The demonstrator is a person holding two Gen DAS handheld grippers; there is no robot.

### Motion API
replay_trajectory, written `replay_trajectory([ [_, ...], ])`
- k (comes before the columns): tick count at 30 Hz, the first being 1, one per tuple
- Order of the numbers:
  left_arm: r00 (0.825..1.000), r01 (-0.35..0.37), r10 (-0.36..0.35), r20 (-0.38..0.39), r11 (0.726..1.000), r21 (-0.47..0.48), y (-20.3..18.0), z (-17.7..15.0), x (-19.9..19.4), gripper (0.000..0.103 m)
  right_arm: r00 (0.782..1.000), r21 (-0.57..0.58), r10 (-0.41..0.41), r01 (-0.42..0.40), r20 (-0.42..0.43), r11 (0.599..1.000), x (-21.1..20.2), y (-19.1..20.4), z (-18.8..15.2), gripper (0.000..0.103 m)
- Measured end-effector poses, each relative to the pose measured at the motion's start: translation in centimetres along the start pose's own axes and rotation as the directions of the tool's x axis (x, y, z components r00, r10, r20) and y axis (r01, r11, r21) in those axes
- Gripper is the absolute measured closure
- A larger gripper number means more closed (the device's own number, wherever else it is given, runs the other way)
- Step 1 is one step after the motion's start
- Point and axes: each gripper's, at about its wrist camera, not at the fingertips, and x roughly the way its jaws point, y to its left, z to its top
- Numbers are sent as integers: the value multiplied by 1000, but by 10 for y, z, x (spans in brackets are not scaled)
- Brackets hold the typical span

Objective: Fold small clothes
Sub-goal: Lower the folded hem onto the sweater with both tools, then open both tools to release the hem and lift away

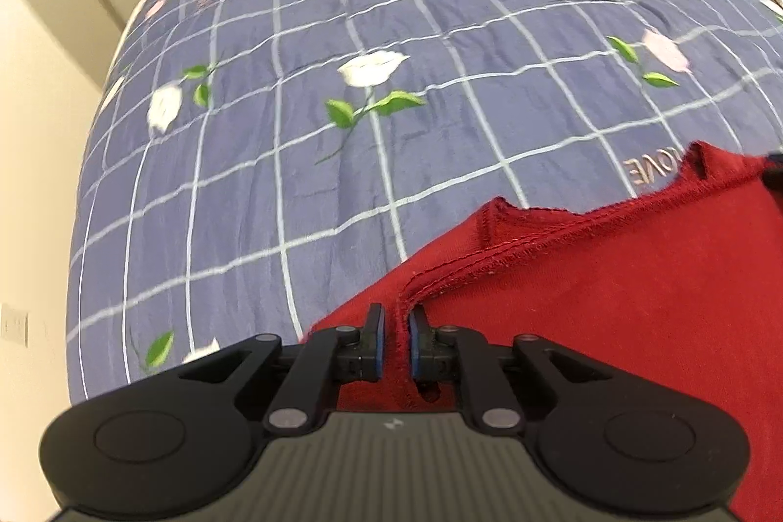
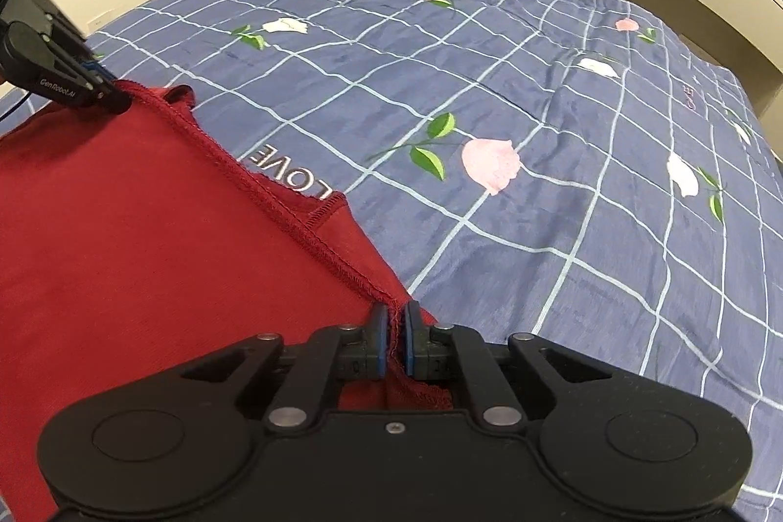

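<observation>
Two grippers share one hem: our left gripper [image 1: 396, 338] and right gripper [image 2: 396, 338] each have jaws nearly shut, pinching the stitched edge of the dark red garment [image 2: 127, 228]. It lies on a blue checked bedspread [image 2: 538, 228] printed with roses and "LOVE" [image 2: 288, 174], nothing blocking it; cream walls [image 1: 29, 130] behind.

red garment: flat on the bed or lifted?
Lifted along one edge. The left gripper and right gripper each pinch the red garment's stitched hem; it stretches between them above the floral quilt.
</observation>
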Motion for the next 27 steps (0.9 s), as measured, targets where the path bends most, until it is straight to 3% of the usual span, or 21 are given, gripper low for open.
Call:
replay_trajectory([
  [1, 1000, -21, 21, 3, 1000, -23, -1, 0, 0, 80, 1000, -2, -9, 9, 8, 1000, 0, 2, -1, 90],
  [3, 996, -88, 88, 16, 995, -42, -5, -1, -2, 48, 999, -2, -35, 35, 31, 999, -2, 5, -4, 77],
  [5, 985, -163, 165, 47, 986, -47, -10, -3, -7, 28, 994, 6, -87, 87, 58, 996, -7, 5, -7, 34],
  [6, 980, -183, 187, 73, 981, -62, -10, -7, -12, 27, 990, 18, -116, 115, 80, 993, -10, 4, -10, 27],
  [8, 975, -176, 187, 117, 979, -100, -9, -14, -23, 24, 980, 45, -163, 159, 114, 986, -20, 0, -15, 23],
  [11, 950, -193, 230, 210, 964, -183, -10, -37, -49, 5, 960, 75, -237, 228, 150, 971, -42, 2, -29, 17],
  [14, 933, -156, 211, 293, 967, -201, -17, -69, -72, 5, 948, 100, -254, 238, 194, 966, -71, 19, -52, 8],
  [18, 937, -102, 151, 316, 981, -166, -37, -120, -89, 5, 953, 77, -212, 200, 215, 977, -103, 53, -85, 4],
  [21, 943, -103, 137, 303, 987, -126, -50, -154, -92, 4, 962, 48, -184, 178, 203, 983, -118, 82, -112, 3],
  [24, 948, -128, 157, 275, 984, -121, -54, -178, -88, 2, 966, 13, -202, 203, 161, 979, -122, 101, -139, 3],
  [27, 958, -124, 164, 235, 977, -176, -45, -187, -86, 0, 959, 28, -254, 252, 125, 967, -123, 102, -161, 2],
])
